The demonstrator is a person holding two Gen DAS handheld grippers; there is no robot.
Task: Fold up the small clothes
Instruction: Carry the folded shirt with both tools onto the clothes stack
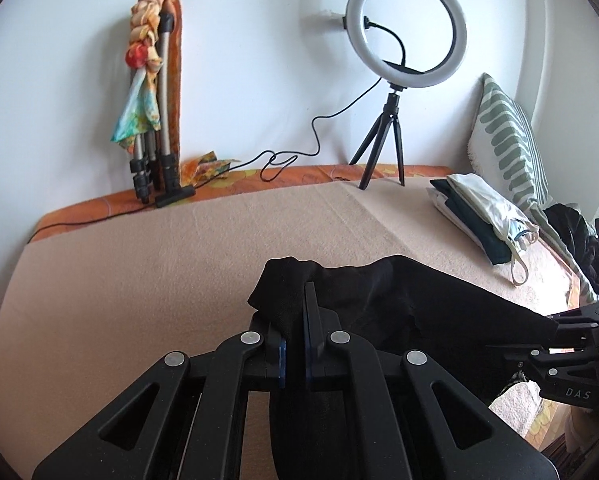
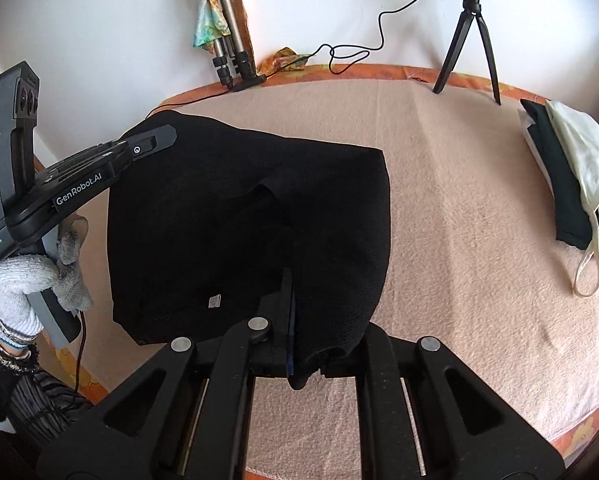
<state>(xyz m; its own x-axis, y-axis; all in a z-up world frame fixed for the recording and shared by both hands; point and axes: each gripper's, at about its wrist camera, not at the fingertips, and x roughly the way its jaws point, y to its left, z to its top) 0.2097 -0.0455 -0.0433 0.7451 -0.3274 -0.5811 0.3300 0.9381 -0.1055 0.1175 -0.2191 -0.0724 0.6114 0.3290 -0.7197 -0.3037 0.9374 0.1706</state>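
A small black garment [image 2: 239, 220] hangs stretched between both grippers above the pink blanket [image 2: 459, 240]. My left gripper [image 1: 297, 300] is shut on one corner of the black garment [image 1: 419, 300], whose cloth bunches over the fingers. In the right wrist view, that left gripper [image 2: 167, 136] comes in from the left, held by a gloved hand [image 2: 23, 284]. My right gripper [image 2: 293, 296] is shut on the near edge of the cloth. The right gripper [image 1: 559, 324] also shows at the right edge of the left wrist view, clamped on the garment's other end.
A stack of folded clothes [image 2: 571, 184] lies at the blanket's right. A ring light on a small tripod [image 1: 395, 92] and a folded tripod [image 1: 155, 120] draped with a colourful scarf stand by the far wall, with a black cable [image 1: 291, 156] between them. A striped pillow [image 1: 511, 140] leans at the right.
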